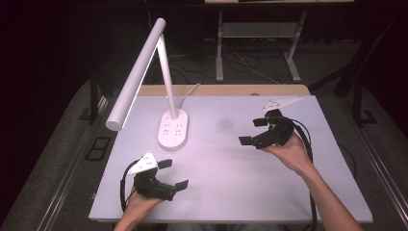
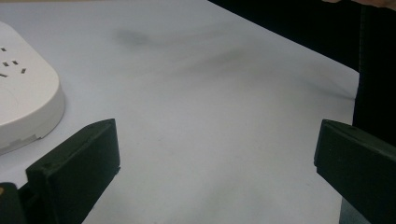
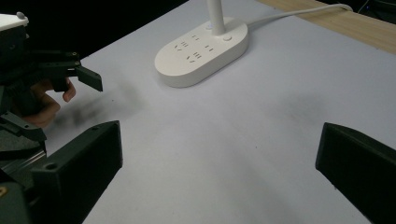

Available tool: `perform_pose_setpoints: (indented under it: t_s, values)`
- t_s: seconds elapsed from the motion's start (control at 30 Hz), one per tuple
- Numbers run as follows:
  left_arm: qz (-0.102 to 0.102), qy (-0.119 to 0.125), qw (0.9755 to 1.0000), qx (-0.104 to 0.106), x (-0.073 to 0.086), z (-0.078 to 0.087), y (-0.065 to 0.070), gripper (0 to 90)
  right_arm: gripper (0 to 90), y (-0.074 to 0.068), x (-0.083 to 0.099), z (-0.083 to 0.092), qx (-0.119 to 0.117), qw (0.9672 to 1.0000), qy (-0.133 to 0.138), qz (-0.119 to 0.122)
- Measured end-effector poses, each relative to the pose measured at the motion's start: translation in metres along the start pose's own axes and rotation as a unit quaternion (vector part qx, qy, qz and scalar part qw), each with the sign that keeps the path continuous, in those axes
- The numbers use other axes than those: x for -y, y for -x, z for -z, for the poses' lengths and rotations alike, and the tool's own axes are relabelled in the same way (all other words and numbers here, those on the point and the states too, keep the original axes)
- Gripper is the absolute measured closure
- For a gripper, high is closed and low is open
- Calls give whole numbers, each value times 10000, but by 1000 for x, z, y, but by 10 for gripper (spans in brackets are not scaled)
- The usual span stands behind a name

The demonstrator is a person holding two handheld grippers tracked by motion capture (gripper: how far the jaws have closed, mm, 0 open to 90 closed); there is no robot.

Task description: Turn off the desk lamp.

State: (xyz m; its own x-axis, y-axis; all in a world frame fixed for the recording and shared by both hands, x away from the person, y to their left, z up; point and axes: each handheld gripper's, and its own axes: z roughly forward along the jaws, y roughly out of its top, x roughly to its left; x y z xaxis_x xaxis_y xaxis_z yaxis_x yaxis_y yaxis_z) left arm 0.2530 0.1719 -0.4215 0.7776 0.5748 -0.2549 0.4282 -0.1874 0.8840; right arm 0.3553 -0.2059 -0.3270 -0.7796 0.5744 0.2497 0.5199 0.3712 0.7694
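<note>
A white desk lamp stands on the white table (image 1: pixel 231 183), its oval base (image 1: pixel 173 129) carrying several sockets and its long bar head (image 1: pixel 137 72) slanting down to the left. My left gripper (image 1: pixel 173 174) hovers open near the front left, below the base. My right gripper (image 1: pixel 251 131) is open at the right, pointing left toward the lamp. In the left gripper view the open jaws frame bare table and the base's edge (image 2: pixel 23 102) lies at left. The right gripper view shows the base (image 3: pixel 201 46) ahead, and a finger (image 3: pixel 86 74) of the left gripper at far left.
The lamp's white cable (image 3: pixel 289 14) runs off the back toward a wooden strip (image 1: pixel 221 90) along the table's far edge. Black cables trail from both grippers. A dark floor and metal desk legs (image 1: pixel 220 48) lie beyond the table.
</note>
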Motion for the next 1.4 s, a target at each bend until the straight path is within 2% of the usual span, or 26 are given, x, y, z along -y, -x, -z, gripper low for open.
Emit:
perform_pose_setpoints:
  t_s: [0.23, 0.6, 0.87, 1.4]
  values:
    - [-3, -4, 10000, -31, 0, 2, -1, 0, 5, -1, -19, -16, -2, 9998, -124, 131]
    - [11, 16, 10000, -31, 0, 2, -1, 0, 5, -5, -44, -50, -154, 9991, -287, 284]
    - [29, 54, 10000, -39, 0, 4, -3, 0, 5, -6, -54, -68, -206, 9987, -358, 293]
    - [36, 69, 10000, -34, -1, 4, -3, 0, 5, 3, -76, -104, -253, 9983, -453, 262]
